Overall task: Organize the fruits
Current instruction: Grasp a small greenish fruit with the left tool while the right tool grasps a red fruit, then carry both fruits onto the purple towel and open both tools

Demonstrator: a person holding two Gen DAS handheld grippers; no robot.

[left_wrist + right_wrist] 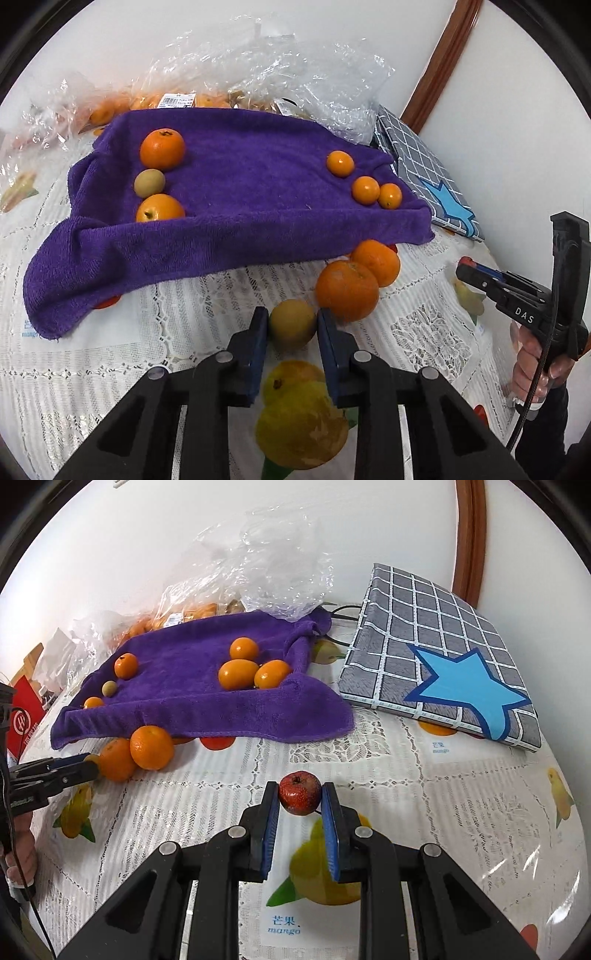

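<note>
1. The desk (461,805) was covered by a white lace-pattern tablecloth printed with fruit pictures and the word "mango"; a white wall stood behind it, with a brown wooden frame (471,535) at the right.
2. A purple towel (229,206) lay spread at the back of the desk, its front edge hanging forward in a loose fold; crumpled clear plastic bags (266,62) holding more orange fruit lay behind it against the wall.
3. A grey checked cushion with a blue star (443,657) lay flat beside the towel's right edge.
4. The bare cloth in front of the towel and cushion gave the widest open room; the two grippers were well apart there.
5. On the towel, two oranges (162,149) and a small tan fruit (149,182) sat in a line at the left, and three kumquats (365,190) clustered at the right.
6. Two larger oranges (347,290) sat touching each other on the desk at the towel's front edge.
7. The left gripper (291,326) had its jaws either side of a yellow-brown round fruit (291,323) resting on the desk beside those oranges; whether the pads pressed it could not be told.
8. The right gripper (300,794) pinched a small, speckled red hawthorn-like fruit (300,792) between its blue pads, low over the desk.
</note>
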